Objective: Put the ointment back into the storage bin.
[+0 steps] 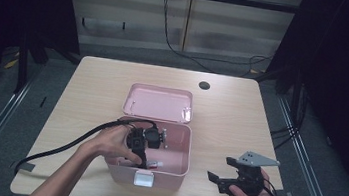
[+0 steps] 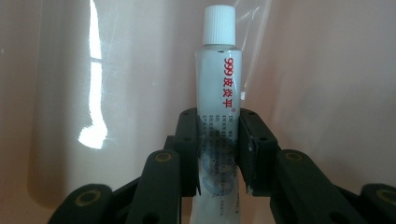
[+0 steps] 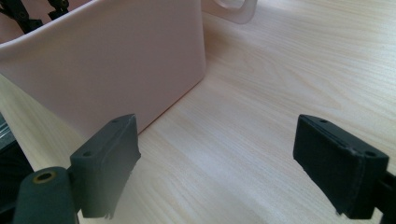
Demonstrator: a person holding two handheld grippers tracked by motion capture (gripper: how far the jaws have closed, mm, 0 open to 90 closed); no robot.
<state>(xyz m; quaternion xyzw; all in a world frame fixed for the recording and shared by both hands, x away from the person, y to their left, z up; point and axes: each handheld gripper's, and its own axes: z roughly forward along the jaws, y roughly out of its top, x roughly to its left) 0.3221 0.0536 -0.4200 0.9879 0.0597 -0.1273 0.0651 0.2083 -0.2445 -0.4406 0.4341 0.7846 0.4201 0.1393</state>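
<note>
Reaching down into the pink box (image 1: 176, 148), the left gripper (image 1: 141, 154) has its jaws clamped on a white ointment tube (image 2: 219, 107). Tube has a white ribbed cap and red print down its side; cap end points away from the jaws, toward the box's glossy inner wall. Tube sits inside the box, near its front wall. Box lid (image 1: 158, 103) stands open behind the box. Right gripper (image 1: 220, 177) hangs to the right of the box, over the wooden table (image 1: 231, 115), jaws spread wide with nothing between them, box's outer corner just beyond its left pad.
</note>
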